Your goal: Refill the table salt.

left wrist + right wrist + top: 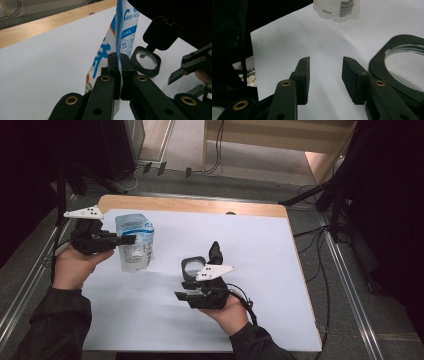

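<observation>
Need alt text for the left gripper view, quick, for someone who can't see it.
The left gripper is shut on the edge of a printed plastic bag above the white table. A black container with its lid flipped open sits just beyond.

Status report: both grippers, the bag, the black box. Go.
Left gripper shut on plastic bag's edge, bag lifted. Right gripper open, empty, beside open black container. Nothing in between on the white table.

The left gripper (127,239) sits in the person's left hand (75,266), pointing right across the picture, its 2 fingers (113,66) pressed together. The right gripper (325,75), held in the right hand (231,312), points away from the person, its fingers (303,75) parted with nothing between them.
</observation>
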`<action>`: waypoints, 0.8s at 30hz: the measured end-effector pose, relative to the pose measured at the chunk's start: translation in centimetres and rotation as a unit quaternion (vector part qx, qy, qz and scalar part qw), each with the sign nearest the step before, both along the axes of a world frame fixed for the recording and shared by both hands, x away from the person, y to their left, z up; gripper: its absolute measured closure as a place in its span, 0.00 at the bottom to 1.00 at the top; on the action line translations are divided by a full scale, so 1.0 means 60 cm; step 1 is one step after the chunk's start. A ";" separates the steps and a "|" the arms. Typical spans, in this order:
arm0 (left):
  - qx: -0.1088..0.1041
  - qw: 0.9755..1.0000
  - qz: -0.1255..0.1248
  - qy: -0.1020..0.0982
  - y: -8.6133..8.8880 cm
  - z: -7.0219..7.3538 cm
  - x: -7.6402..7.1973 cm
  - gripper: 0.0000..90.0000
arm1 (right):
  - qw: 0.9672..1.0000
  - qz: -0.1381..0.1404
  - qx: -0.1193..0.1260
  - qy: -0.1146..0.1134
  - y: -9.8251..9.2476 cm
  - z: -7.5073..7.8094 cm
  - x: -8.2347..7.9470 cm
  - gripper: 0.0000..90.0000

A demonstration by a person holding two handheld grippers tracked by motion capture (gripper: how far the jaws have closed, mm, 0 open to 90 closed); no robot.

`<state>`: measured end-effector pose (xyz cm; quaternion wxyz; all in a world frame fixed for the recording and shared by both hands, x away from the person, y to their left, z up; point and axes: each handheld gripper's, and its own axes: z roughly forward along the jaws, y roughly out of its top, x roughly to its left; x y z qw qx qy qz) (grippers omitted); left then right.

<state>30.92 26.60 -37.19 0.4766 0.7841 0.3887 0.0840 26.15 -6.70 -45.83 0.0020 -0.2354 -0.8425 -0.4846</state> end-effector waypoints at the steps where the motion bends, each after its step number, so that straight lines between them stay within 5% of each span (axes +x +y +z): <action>1: 0.001 1.000 0.002 -0.002 -0.002 0.001 -0.004 1.00 | 1.000 0.000 -0.003 -0.004 0.005 -0.001 -0.001 0.66; 6: 0.003 1.000 0.006 -0.006 -0.006 0.007 -0.020 1.00 | 1.000 0.007 -0.001 0.005 0.037 -0.012 0.000 0.64; 24: 0.003 1.000 -0.009 -0.004 -0.028 0.023 -0.070 1.00 | 0.999 -0.013 -0.027 -0.017 0.140 -0.071 0.016 0.63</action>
